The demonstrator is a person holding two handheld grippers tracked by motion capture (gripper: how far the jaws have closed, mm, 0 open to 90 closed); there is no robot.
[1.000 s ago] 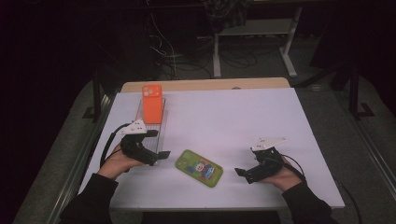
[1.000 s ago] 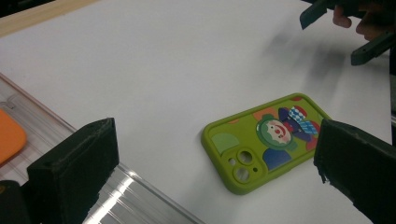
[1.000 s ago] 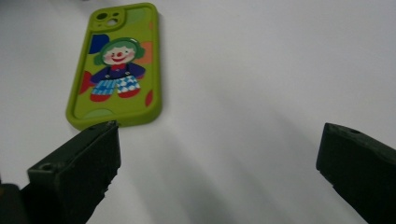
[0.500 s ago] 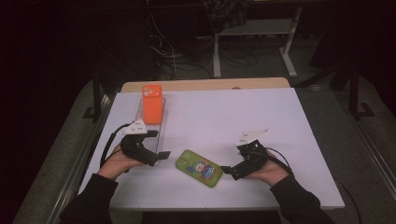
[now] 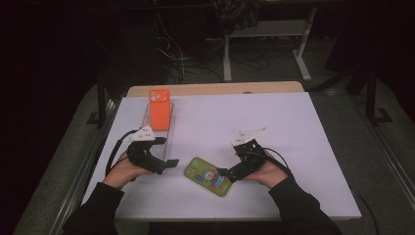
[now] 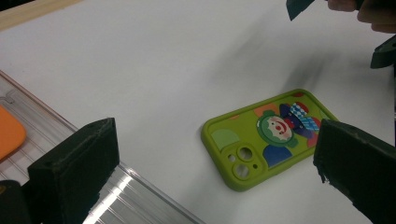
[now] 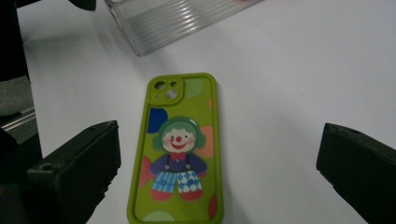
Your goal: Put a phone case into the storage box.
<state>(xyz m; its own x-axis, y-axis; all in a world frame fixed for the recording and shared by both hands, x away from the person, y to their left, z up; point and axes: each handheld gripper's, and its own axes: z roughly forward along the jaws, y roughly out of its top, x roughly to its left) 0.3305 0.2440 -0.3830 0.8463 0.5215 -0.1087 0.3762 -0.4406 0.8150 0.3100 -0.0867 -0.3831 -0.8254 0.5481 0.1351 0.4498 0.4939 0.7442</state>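
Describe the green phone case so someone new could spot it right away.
On the white table, look near the front edge between the two tongs. The lime-green phone case lies flat there with a cartoon clown on it, unlike the plain orange phone case on the clear tray.

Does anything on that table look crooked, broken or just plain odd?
Nothing looks broken or spilled. The green phone case lies flat but askew to the table edges, between the open right gripper and left gripper. The orange phone case rests neatly on the clear tray.
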